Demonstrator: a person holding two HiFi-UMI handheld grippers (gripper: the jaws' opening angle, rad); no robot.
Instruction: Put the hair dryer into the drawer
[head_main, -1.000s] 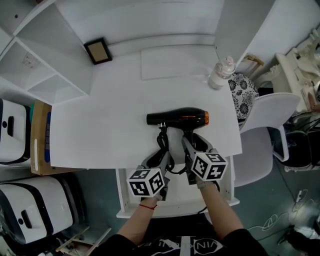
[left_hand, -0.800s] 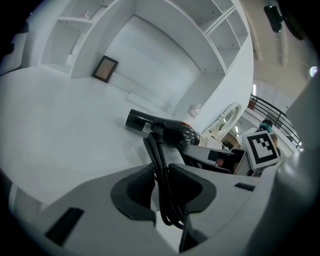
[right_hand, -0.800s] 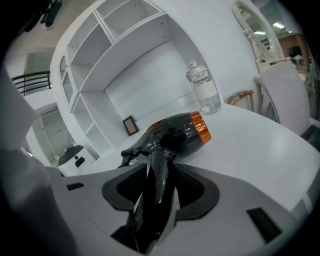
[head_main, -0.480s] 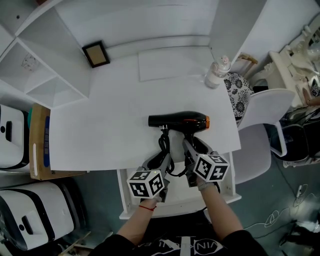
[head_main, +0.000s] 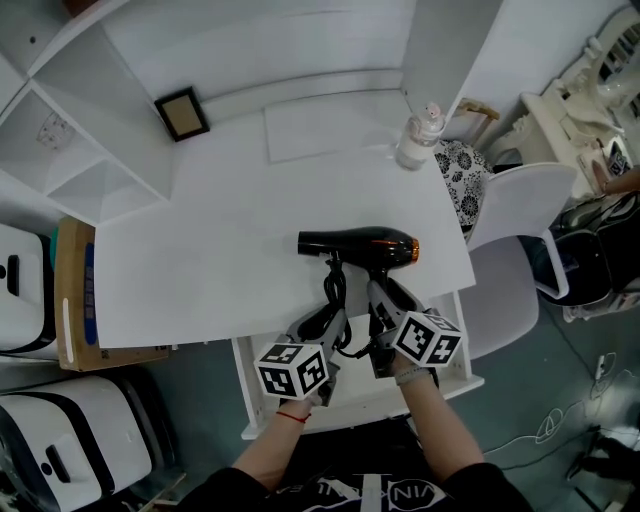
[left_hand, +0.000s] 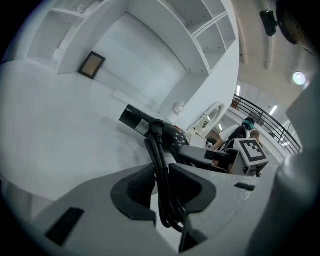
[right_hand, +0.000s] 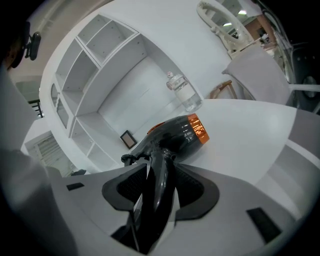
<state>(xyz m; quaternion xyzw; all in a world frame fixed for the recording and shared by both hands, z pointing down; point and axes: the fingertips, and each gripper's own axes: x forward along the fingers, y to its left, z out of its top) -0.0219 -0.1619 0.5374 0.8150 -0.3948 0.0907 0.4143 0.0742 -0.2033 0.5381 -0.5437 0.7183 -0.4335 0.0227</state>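
Broadly, little had changed across the last second. The white desk (head_main: 230, 270) had swung a little in the head view, with the picture frame (head_main: 182, 115) at its 11 o'clock corner and the bottle (head_main: 418, 140) at 1 o'clock sliding along with it, which read as the head turning and not the furniture moving. The drawer (head_main: 246, 385) stood pulled out at the desk's 6 o'clock edge, as it had a second before, with both forearms reaching over it. The hair dryer (head_main: 357, 245) lay on the desktop close to that 6 o'clock edge, its barrel running from 9 to 3 o'clock and the orange end at 3; against the desk it had crept only slightly, if at all. So the task's thing was not in the drawer yet, and this looked like the very start of drawing it back. The right gripper (head_main: 385, 298), at the dryer's 5 o'clock, stayed clenched round the dark handle (right_hand: 159, 185), its marker cube tipped a touch further than before. The left gripper (head_main: 325, 325), at 7 o'clock, kept its jaws pinched on the looped cord (left_hand: 162, 165), which hung in a bundle between the pads.
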